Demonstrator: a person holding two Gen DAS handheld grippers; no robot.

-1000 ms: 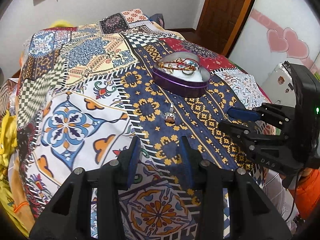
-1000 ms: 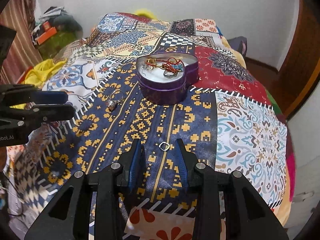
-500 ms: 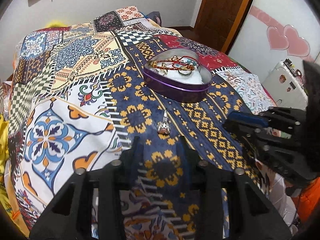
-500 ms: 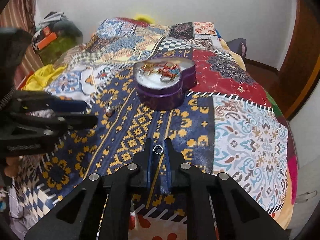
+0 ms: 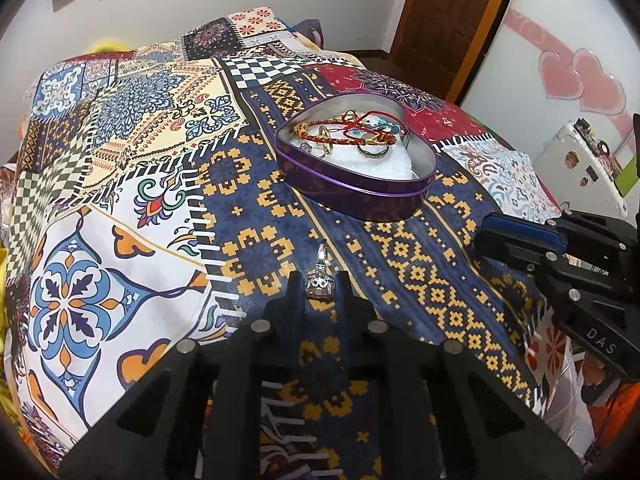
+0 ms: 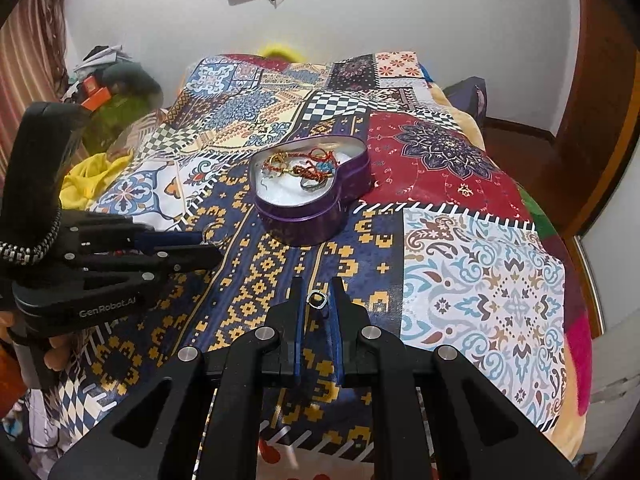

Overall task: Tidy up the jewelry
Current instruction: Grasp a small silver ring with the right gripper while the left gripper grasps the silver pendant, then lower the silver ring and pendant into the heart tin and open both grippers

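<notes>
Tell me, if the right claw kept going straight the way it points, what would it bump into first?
Probably the patterned bedspread just past its tips: the right claw angles down, pinching a small silver ring. The purple heart-shaped tin lies further ahead.

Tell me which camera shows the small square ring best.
The right wrist view: the square ring sits centred between the right gripper fingertips, outline clear. In the left wrist view that gripper appears only side-on at the right edge, and the ring cannot be made out.

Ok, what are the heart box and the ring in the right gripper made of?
Heart box: likely tin, with a glossy purple wall and a bare silvery rim and inside. Ring: looks like polished silver-tone metal, going by its bright glints; too small to be sure.
</notes>
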